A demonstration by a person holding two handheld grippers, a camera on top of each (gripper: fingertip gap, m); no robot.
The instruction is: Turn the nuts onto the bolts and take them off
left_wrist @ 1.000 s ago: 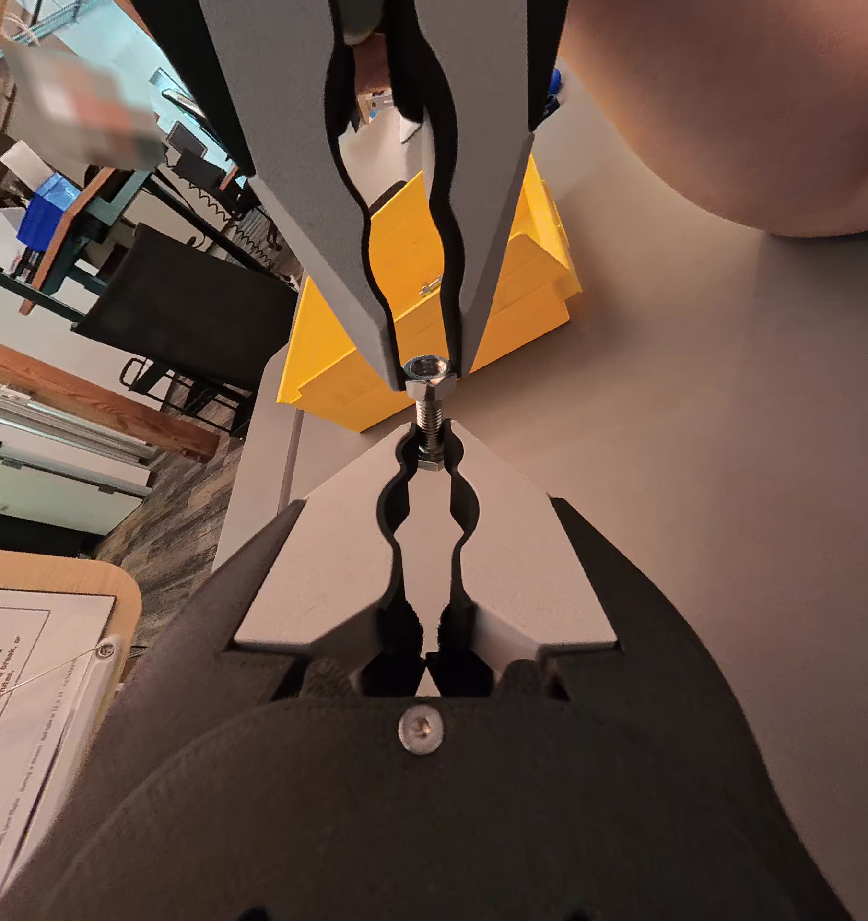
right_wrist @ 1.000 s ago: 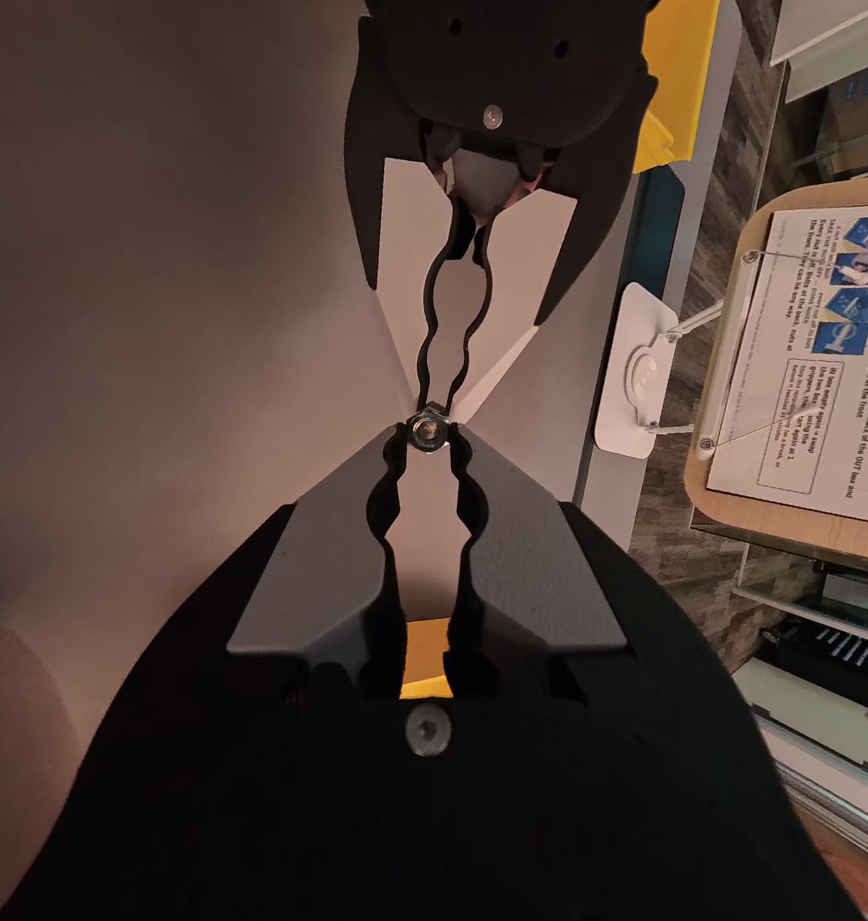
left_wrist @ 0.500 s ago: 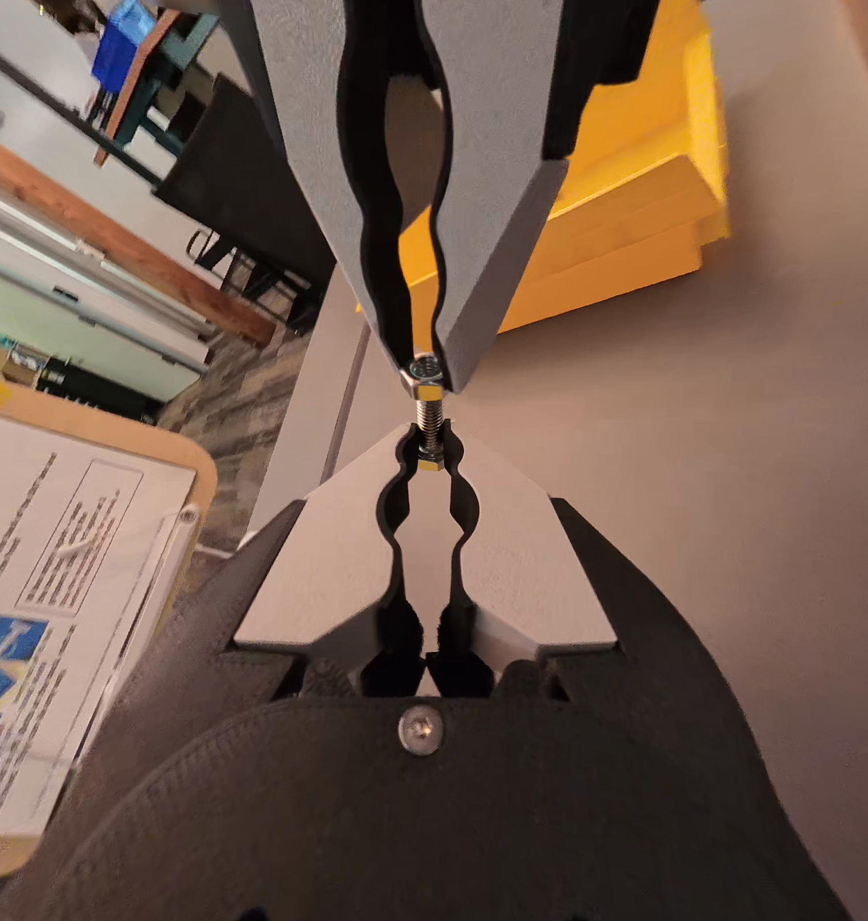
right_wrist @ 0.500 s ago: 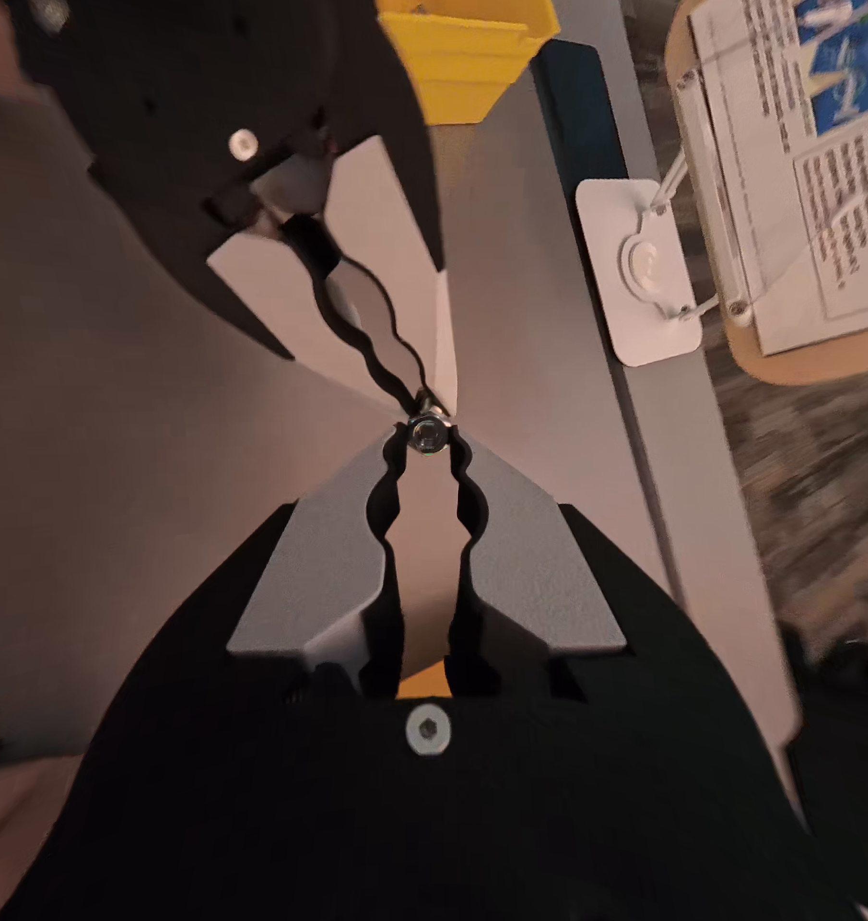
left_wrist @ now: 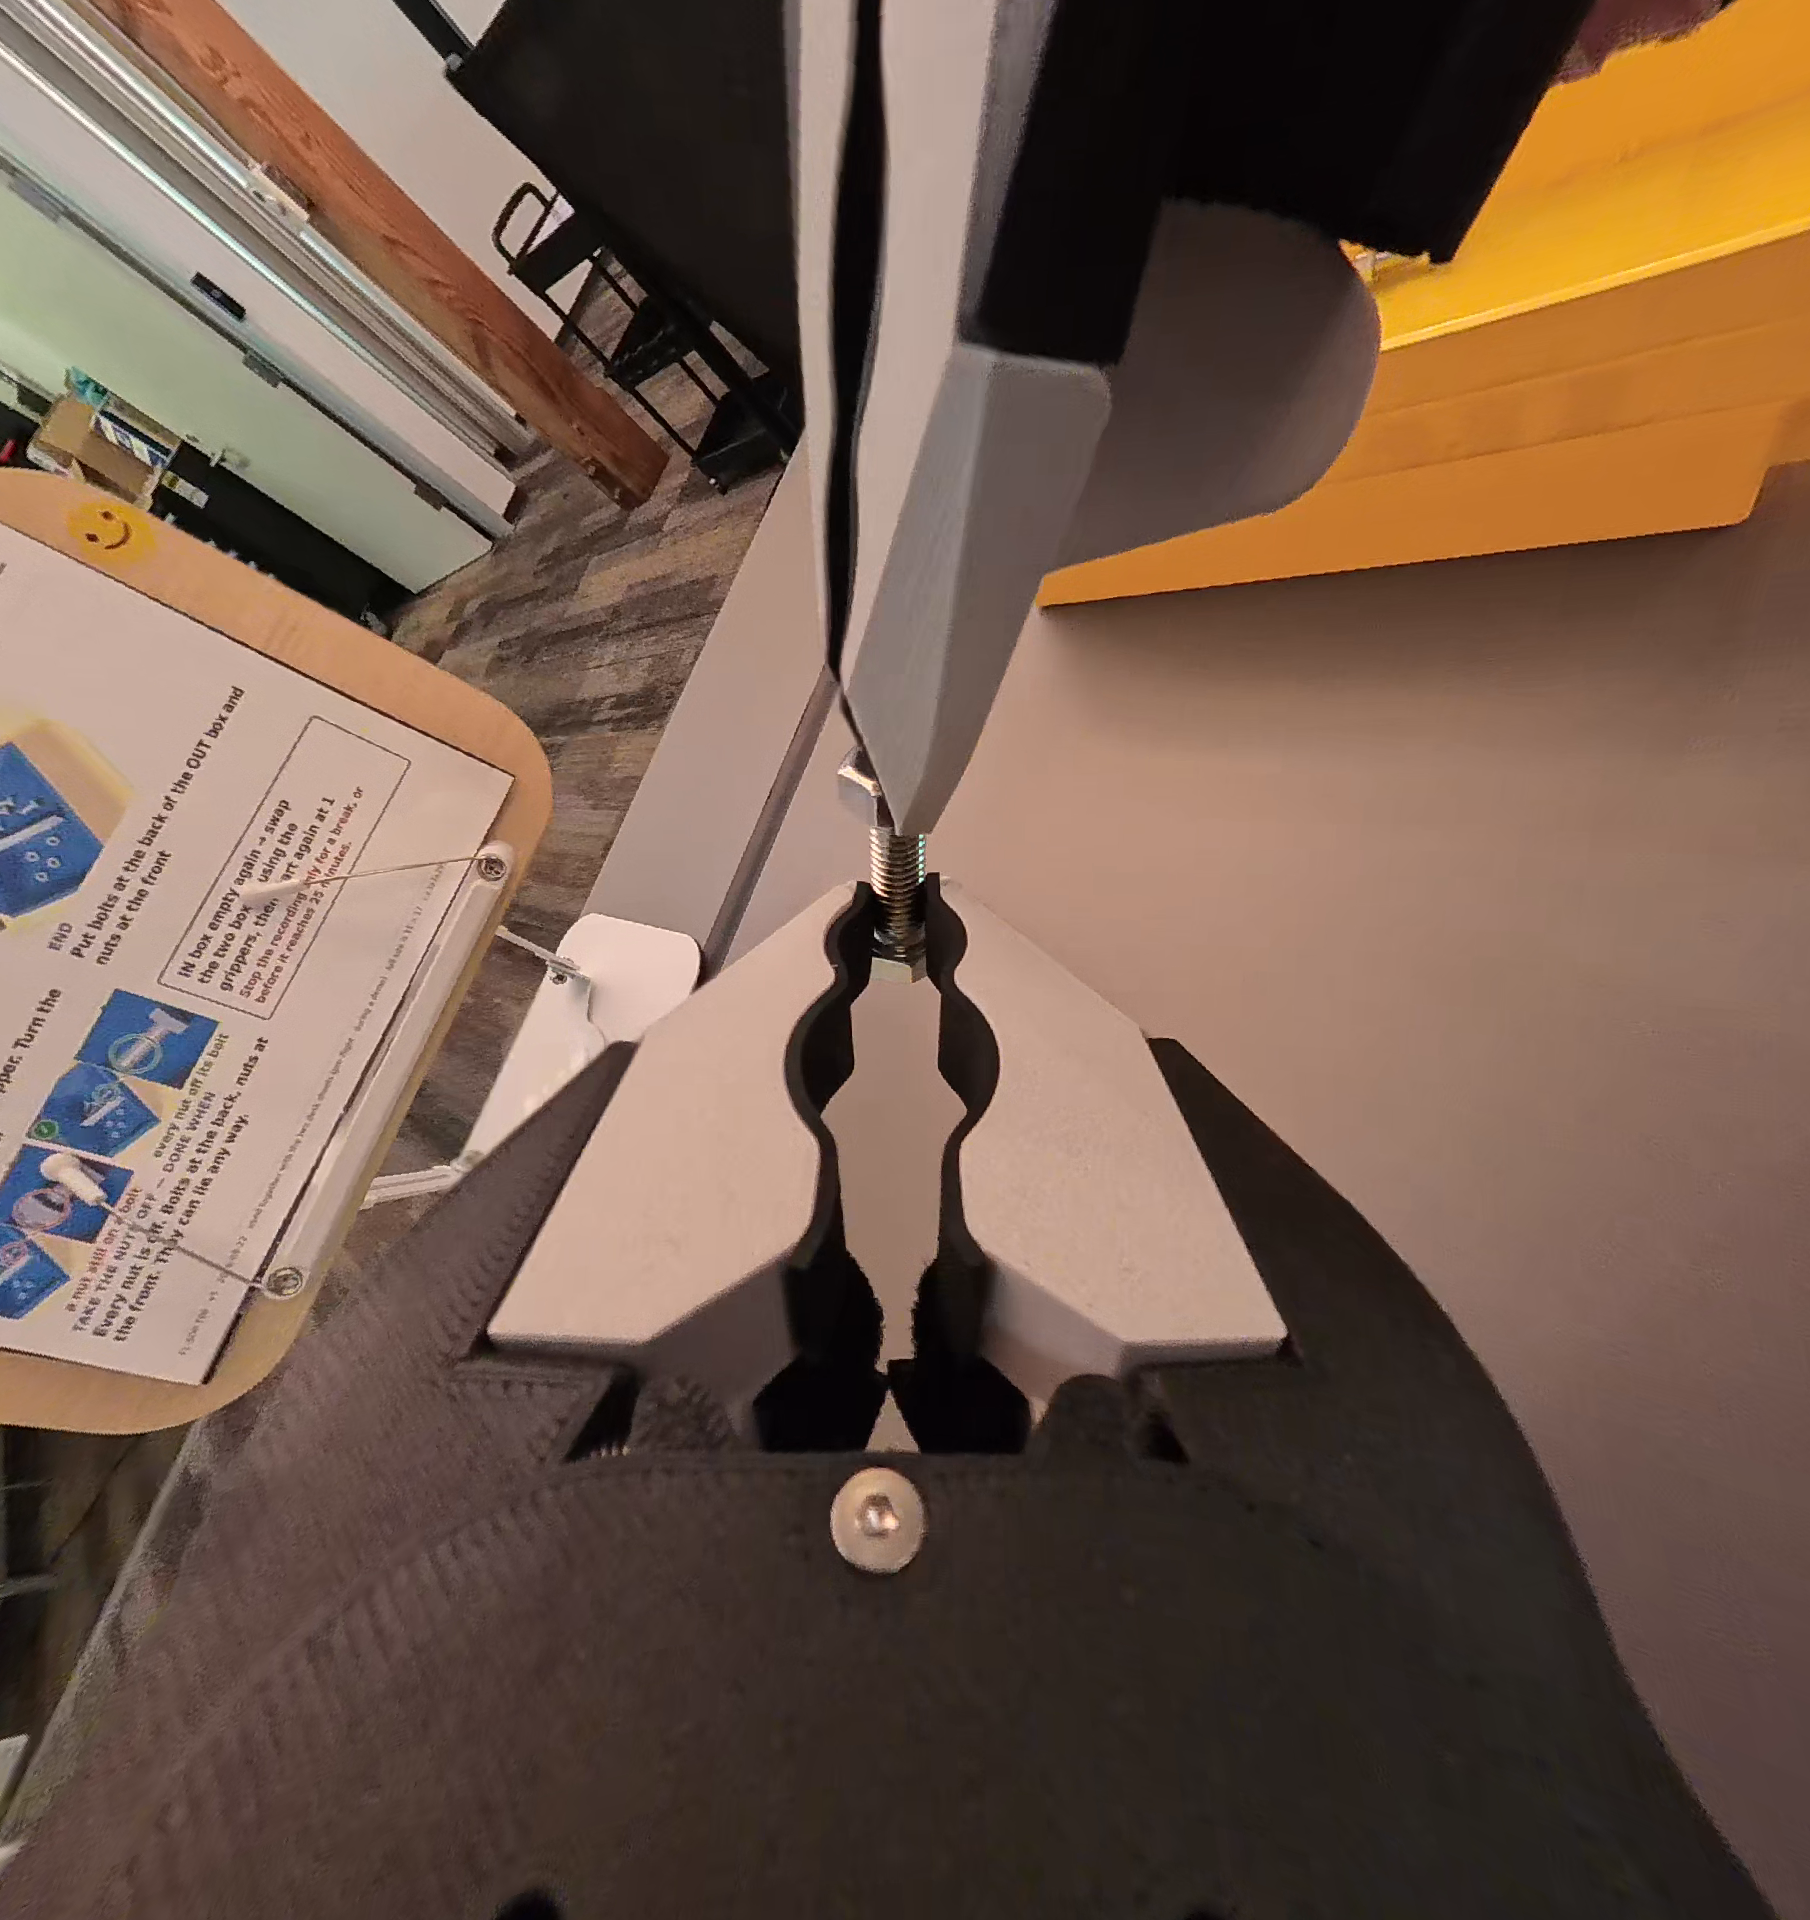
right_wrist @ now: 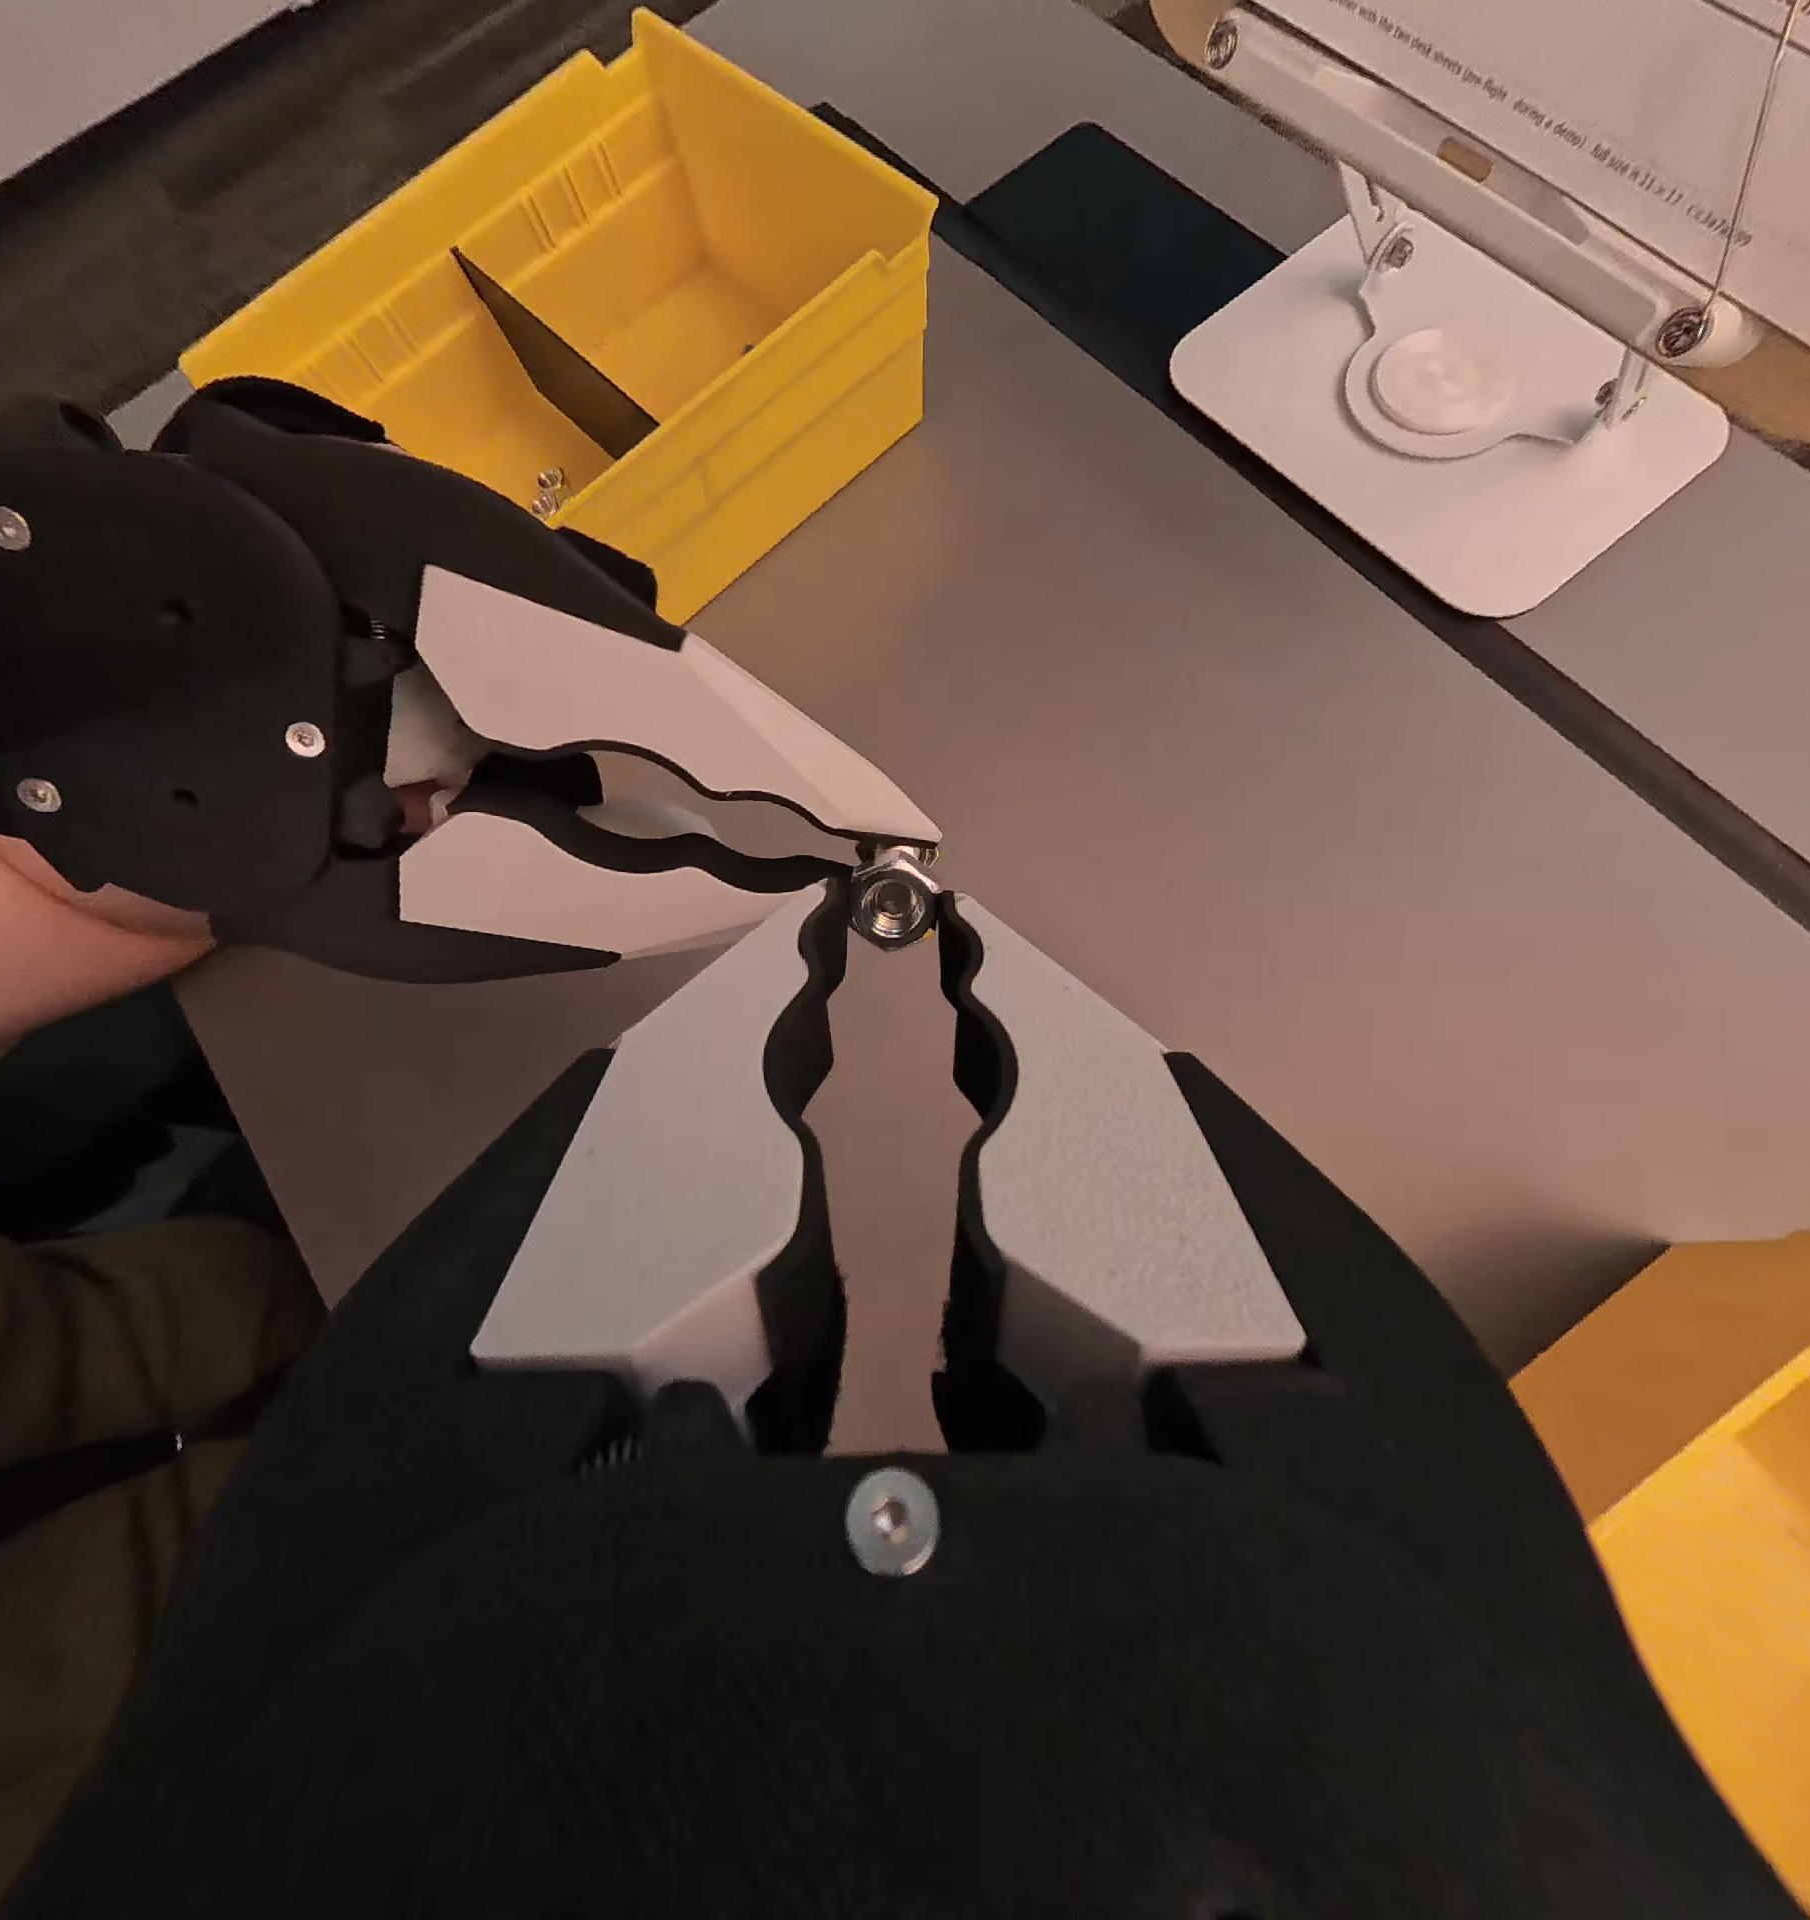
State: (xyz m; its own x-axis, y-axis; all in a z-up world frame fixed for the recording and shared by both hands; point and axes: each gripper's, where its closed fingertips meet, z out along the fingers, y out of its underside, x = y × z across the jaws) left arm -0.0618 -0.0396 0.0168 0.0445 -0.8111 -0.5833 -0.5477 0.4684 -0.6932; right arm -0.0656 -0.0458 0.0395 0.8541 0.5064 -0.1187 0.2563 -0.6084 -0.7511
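Left wrist view: the left gripper point(left_wrist: 896, 935) is seen with its grey fingers point(left_wrist: 714, 1122) closed on the hexagonal head of a silver threaded steel bolt point(left_wrist: 893, 896), held in the air above the grey matte surface point(left_wrist: 1452, 935). Just beyond, the shiny hexagonal steel nut point(left_wrist: 859, 798) on the bolt's far end is clamped between the fingers of the right gripper point(right_wrist: 888, 914). Farther off, a yellow plastic divided bin point(right_wrist: 672, 312) is seen resting on the surface
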